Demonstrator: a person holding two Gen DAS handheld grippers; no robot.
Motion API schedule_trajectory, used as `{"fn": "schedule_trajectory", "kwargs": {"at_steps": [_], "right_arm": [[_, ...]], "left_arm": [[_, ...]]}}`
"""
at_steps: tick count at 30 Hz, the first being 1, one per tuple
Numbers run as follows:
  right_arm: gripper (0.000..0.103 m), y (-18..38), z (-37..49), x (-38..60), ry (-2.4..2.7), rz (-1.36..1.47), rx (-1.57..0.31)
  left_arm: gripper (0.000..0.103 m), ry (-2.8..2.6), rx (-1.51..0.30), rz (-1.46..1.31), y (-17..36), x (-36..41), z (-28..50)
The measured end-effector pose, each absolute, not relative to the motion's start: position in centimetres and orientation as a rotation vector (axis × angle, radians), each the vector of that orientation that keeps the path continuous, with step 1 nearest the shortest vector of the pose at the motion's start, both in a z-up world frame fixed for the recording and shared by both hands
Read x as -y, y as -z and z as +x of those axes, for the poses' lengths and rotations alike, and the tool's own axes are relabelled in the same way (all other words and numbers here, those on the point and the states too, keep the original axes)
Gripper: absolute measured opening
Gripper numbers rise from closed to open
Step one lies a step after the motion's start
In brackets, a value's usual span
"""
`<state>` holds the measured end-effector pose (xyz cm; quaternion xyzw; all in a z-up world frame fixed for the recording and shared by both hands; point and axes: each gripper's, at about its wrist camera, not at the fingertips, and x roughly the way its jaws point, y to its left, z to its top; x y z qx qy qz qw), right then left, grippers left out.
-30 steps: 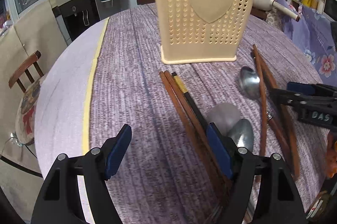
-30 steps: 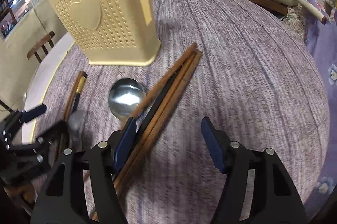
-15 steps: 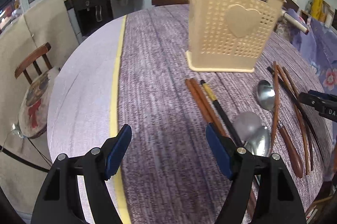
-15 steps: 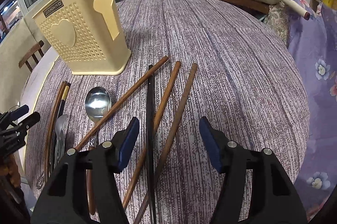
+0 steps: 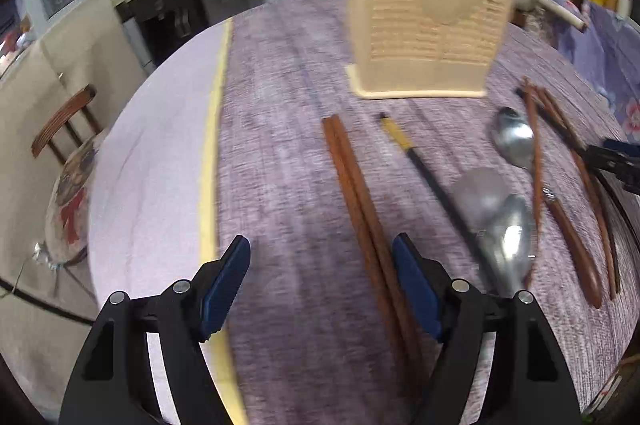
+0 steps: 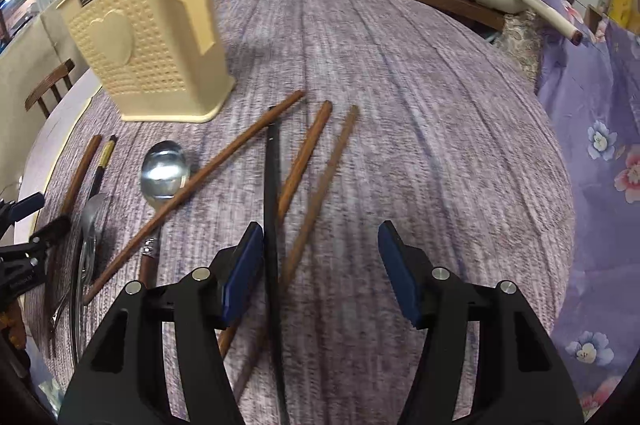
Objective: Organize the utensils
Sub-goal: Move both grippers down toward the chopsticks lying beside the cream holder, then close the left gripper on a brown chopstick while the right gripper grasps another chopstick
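Both grippers hang empty over the purple-clothed table (image 6: 420,73), and nothing has yet gone into the cream utensil holder (image 6: 156,41), which stands upright at about eleven o'clock in the right wrist view and at one o'clock in the left. A second ago the three brown chopsticks (image 6: 308,153) and the black chopstick (image 6: 273,185) by the right gripper (image 6: 320,265) lay bunched tight together; now they are fanned apart, running from six o'clock up toward twelve, the longest brown one crossing the wooden-handled spoon (image 6: 164,169) at nine o'clock. The right gripper's jaws stand moderately wide, a little narrower than a second ago, with nothing pressed between the pads; the black chopstick and a brown one pass just inside its left pad. The spread probably helps, since single sticks now offer themselves for a clean pinch, though the crossings mean a lift could drag a neighbour. The left gripper (image 5: 322,289) is wide open and has drawn off to the left, so its brown chopstick pair (image 5: 352,185) now lies between the pads rather than under the right one, with the gold-banded black chopstick (image 5: 412,153) and the steel spoon (image 5: 508,237) at two to three o'clock. Every utensil remains flat on the cloth.
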<state>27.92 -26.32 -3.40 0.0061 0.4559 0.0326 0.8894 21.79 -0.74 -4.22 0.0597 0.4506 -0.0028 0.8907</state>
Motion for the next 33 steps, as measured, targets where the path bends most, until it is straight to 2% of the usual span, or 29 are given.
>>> {"fn": "schedule_trajectory", "kwargs": {"at_steps": [13, 19, 24, 26, 33], "right_arm": [[0.058, 2.8, 29.4, 27.7, -0.086, 0.111, -0.932], [0.049, 1.6, 30.1, 25.0, -0.262, 0.229, -0.938], [0.028, 2.3, 32.4, 22.8, -0.274, 0.269, -1.012], [0.024, 3.0, 33.6, 23.1, -0.231, 0.330, -1.037], [0.023, 4.2, 35.4, 22.6, -0.148, 0.338, -1.069]], "left_arm": [[0.072, -0.040, -0.923, 0.049, 3.3, -2.6, 23.4], [0.072, -0.019, -0.897, 0.041, 2.7, -2.1, 22.7], [0.072, 0.005, -0.890, 0.034, 2.5, -1.8, 22.2], [0.072, 0.011, -0.881, 0.035, 2.4, -1.9, 21.9], [0.070, -0.005, -0.890, 0.010, 2.6, -3.4, 22.0]]}}
